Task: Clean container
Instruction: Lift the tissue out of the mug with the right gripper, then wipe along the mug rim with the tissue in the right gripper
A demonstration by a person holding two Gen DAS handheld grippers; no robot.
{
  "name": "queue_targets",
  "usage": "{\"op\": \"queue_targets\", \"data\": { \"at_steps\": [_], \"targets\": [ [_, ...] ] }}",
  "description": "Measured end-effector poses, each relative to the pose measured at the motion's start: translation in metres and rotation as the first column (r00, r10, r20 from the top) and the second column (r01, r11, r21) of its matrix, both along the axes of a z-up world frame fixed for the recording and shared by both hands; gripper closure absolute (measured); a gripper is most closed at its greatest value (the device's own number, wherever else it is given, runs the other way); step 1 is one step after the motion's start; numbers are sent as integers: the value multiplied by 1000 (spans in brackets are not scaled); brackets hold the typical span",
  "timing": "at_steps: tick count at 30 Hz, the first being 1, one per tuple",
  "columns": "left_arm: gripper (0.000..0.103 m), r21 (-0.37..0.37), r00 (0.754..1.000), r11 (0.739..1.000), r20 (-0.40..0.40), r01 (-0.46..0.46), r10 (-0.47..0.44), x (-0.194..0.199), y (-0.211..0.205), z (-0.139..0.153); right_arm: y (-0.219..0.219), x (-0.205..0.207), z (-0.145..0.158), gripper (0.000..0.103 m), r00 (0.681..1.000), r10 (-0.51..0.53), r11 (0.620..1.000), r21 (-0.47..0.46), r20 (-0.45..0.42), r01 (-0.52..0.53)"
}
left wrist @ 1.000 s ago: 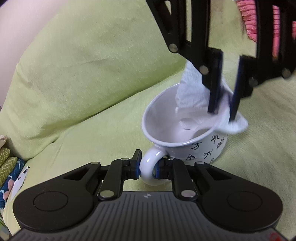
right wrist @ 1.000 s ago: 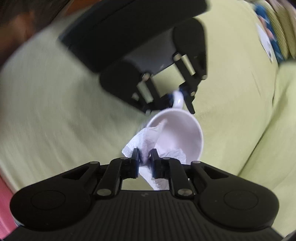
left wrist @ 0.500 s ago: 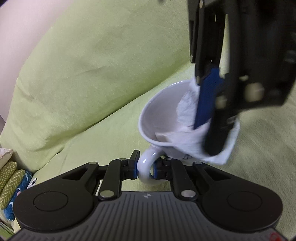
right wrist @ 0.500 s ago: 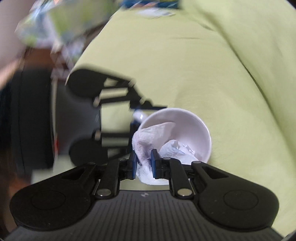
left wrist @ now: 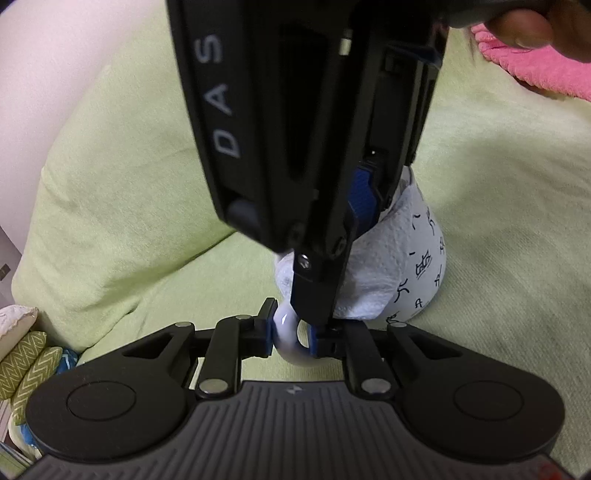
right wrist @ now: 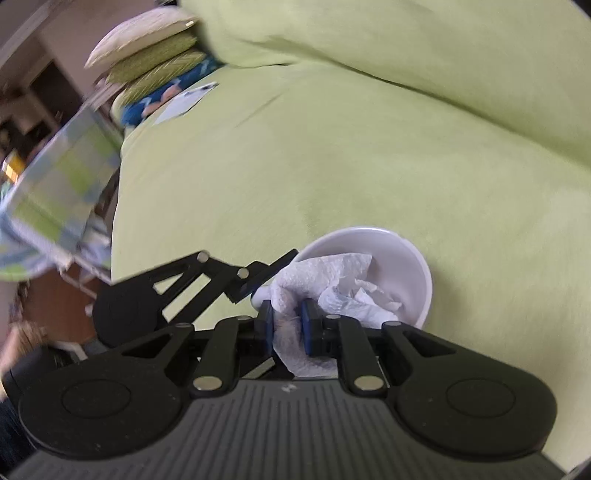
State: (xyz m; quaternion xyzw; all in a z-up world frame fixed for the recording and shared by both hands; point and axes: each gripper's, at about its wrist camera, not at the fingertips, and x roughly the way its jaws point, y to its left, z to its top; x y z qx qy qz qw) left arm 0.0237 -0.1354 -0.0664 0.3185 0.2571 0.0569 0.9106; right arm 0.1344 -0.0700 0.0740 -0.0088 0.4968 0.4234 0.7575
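A white mug (left wrist: 424,266) with black characters rests on a green sofa cushion. My left gripper (left wrist: 291,332) is shut on the mug's handle (left wrist: 286,332). My right gripper (right wrist: 288,328) is shut on a crumpled white paper towel (right wrist: 332,284) that drapes over the mug's near rim and into the mug (right wrist: 402,254). In the left wrist view the right gripper's black body (left wrist: 295,129) looms over the mug and hides its opening; the paper towel (left wrist: 373,266) wraps the mug's outer side. The left gripper's fingers (right wrist: 258,277) show beside the mug in the right wrist view.
The green sofa seat (right wrist: 332,155) and back cushion (left wrist: 129,147) surround the mug. A pink towel (left wrist: 535,70) lies at the far right, under a person's hand (left wrist: 546,26). Patterned pillows (right wrist: 159,62) and a white paper (right wrist: 184,99) sit at the sofa's end.
My right gripper has swung around the mug's rim with the paper towel, coming over the near side and now blocking the left wrist view. The left gripper holds the handle as before.
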Motion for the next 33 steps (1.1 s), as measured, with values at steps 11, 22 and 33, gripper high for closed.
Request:
{"op": "queue_targets", "data": {
  "at_steps": [11, 22, 33],
  "targets": [
    [85, -5, 1000, 1000, -19, -12, 12, -20, -44, -5, -8, -9, 60, 96, 900, 159, 976, 73, 406, -205],
    [84, 2, 1000, 1000, -13, -13, 13, -43, -59, 6, 50, -33, 11, 96, 479, 795, 579, -699, 372, -418],
    [87, -6, 1000, 1000, -16, -26, 26, -36, -40, 14, 5, 39, 13, 93, 997, -58, 939, -342, -48, 38]
  ]
}}
